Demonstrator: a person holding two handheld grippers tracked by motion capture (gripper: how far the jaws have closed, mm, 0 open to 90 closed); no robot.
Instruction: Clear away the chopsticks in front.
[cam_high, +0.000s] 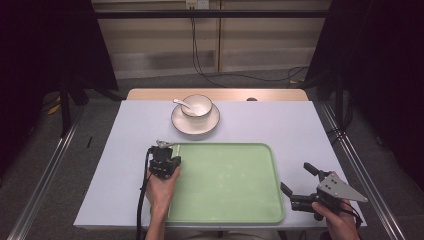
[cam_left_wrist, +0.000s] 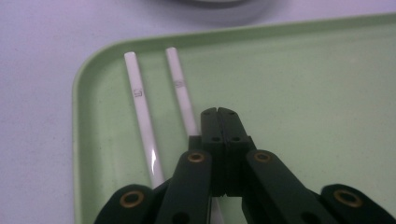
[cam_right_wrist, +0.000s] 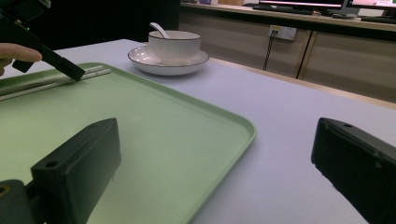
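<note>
A pale green tray (cam_high: 225, 185) lies at the near middle of the table. Two white chopsticks (cam_left_wrist: 140, 102) lie side by side along its left edge. My left gripper (cam_high: 164, 145) hovers at the tray's far left corner. Its jaws are pressed together with nothing between them, and their tip (cam_left_wrist: 218, 112) sits just over the right-hand chopstick (cam_left_wrist: 182, 91), which runs on beneath them. The right gripper view shows that tip (cam_right_wrist: 74, 72) down at the chopsticks (cam_right_wrist: 56, 81). My right gripper (cam_high: 296, 176) stands open and empty off the tray's near right corner, low over the table (cam_right_wrist: 215, 140).
A white bowl (cam_high: 196, 105) holding a white spoon (cam_high: 180, 102) stands on a white plate (cam_high: 195, 125) beyond the tray's far edge. Bare pale table (cam_high: 290, 125) lies to the right of the plate. A wooden strip borders the far edge.
</note>
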